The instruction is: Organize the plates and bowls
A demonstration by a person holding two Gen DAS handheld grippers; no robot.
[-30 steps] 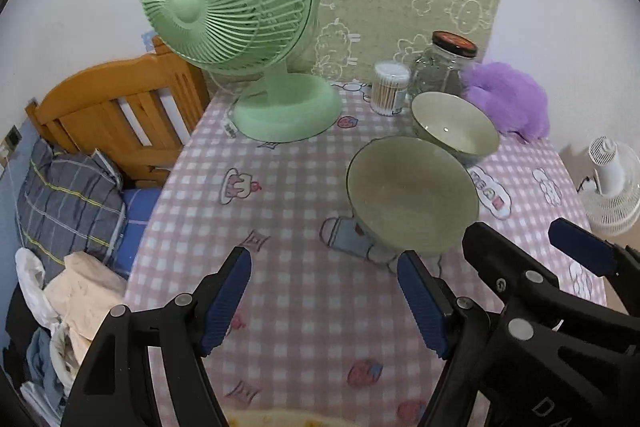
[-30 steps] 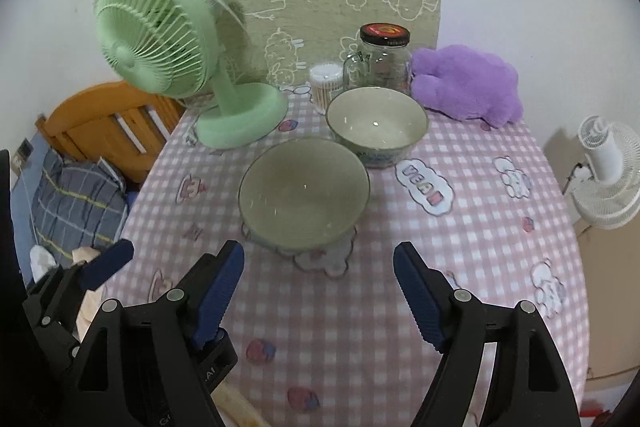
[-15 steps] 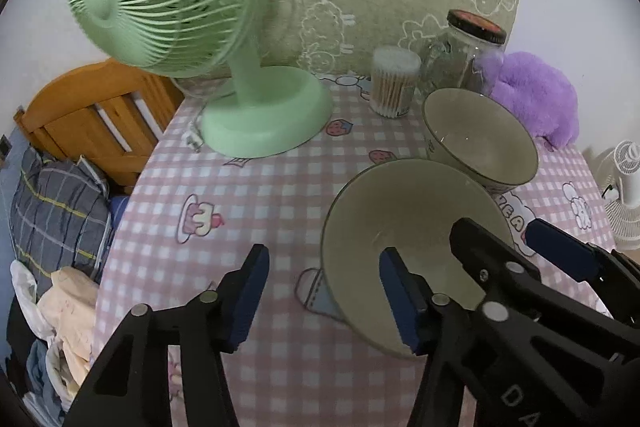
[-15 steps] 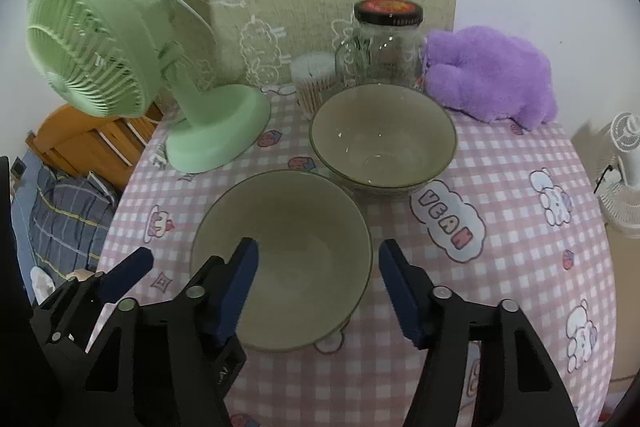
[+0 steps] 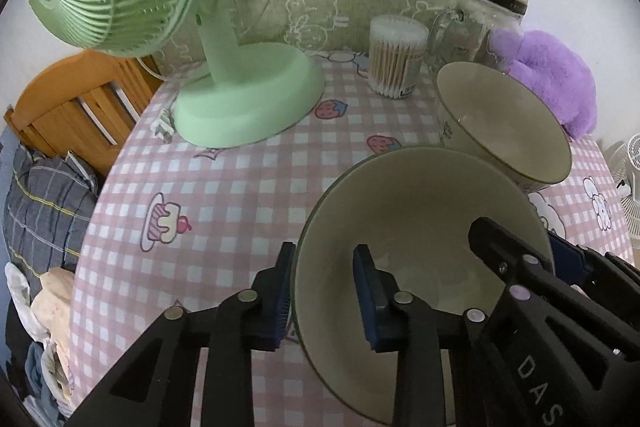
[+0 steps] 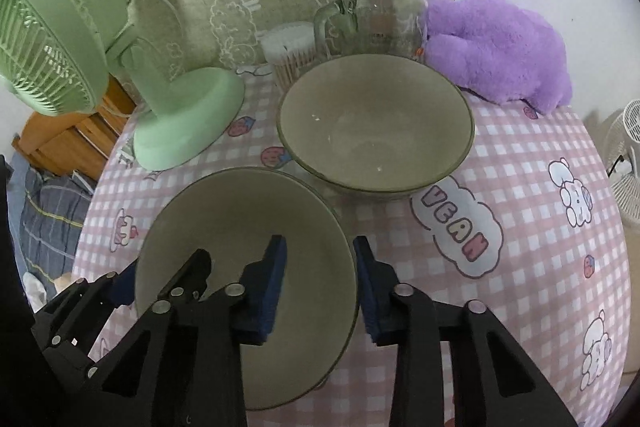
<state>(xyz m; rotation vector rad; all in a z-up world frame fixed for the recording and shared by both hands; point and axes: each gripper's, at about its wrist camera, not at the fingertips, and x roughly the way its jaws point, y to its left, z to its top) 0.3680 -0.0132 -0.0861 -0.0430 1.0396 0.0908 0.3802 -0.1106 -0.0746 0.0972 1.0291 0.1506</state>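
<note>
Near bowl (image 5: 420,227): pale, empty, standing on the pink checked tablecloth (image 5: 224,195); lower middle of the left wrist view, lower left of the right wrist view (image 6: 240,235).
Far bowl (image 6: 376,123): same kind, empty, just behind the near bowl toward the upper right; the two rims look to be touching or nearly so.
Left gripper (image 5: 324,291): straddles the near bowl's left rim, one blue pad outside the wall and one inside; jaws narrow and closing, the outer pad at the rim, the inner pad apart from the wall.
Right gripper (image 6: 320,283): straddles the same bowl's right rim, one pad inside and one outside; jaws closing, a little gap showing on both sides of the wall.
Green fan (image 5: 168,11): upper left of both views, its round base on the cloth.
Cotton swab tub (image 5: 396,59): upper middle, behind the bowls.
Glass jar (image 6: 376,11): dark lid, handle on its left side, behind the far bowl.
Purple plush (image 6: 496,47): upper right, at the table's back edge.
Wooden bed frame (image 5: 76,103): left edge, beyond the table.
</note>
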